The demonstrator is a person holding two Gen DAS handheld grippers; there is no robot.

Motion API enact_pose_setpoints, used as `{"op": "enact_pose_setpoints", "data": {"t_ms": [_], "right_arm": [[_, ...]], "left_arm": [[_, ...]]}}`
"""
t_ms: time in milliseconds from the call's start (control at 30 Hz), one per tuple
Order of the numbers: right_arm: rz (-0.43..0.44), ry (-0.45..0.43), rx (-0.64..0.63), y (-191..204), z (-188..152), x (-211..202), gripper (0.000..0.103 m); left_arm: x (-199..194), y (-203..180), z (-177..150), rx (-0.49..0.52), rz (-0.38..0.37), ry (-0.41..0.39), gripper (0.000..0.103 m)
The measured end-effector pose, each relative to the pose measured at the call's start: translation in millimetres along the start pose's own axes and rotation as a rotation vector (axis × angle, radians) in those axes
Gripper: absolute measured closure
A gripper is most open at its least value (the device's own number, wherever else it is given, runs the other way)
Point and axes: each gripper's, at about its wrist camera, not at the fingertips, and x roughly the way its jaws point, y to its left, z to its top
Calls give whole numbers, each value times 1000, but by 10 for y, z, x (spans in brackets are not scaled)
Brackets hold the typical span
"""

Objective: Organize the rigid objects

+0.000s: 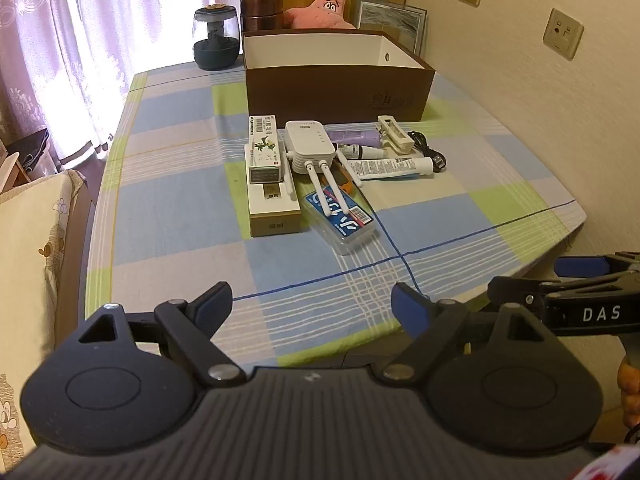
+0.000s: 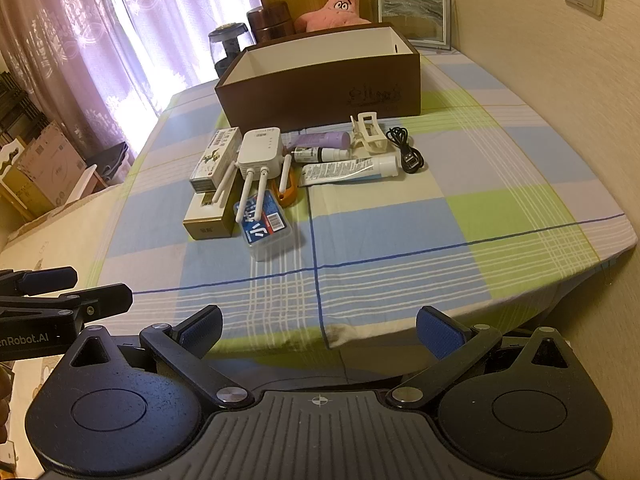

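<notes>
A pile of small objects lies mid-table in front of an open brown box (image 1: 338,92) (image 2: 320,94). It holds a white router (image 1: 310,148) (image 2: 260,152) with antennas, a green-white carton (image 1: 264,152) (image 2: 214,156), a gold carton (image 1: 274,210) (image 2: 210,218), a clear blue-labelled case (image 1: 344,216) (image 2: 266,226), a white tube (image 1: 394,168) (image 2: 352,168), a purple bottle (image 1: 354,136) (image 2: 324,140), a white clip (image 1: 396,134) (image 2: 370,130) and a black cable (image 1: 430,148) (image 2: 408,150). My left gripper (image 1: 312,308) (image 2: 76,288) and right gripper (image 2: 320,326) (image 1: 528,276) are both open and empty, at the near table edge, well short of the pile.
The table has a blue, green and white checked cloth (image 1: 180,200) (image 2: 480,220). Behind the box stand a dark jar (image 1: 216,38), a brown canister (image 1: 262,12), a pink star plush (image 1: 328,4) (image 2: 340,4) and a framed picture (image 2: 416,20). Wall on the right, curtains on the left.
</notes>
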Motion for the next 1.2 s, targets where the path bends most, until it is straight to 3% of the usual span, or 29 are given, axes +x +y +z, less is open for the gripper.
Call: {"op": "enact_pose_setpoints", "data": {"t_ms": [1200], "right_arm": [[4,5,-2,-35,72,59,2]], "left_arm": [[35,-11,35,-4,2,5,19]]}}
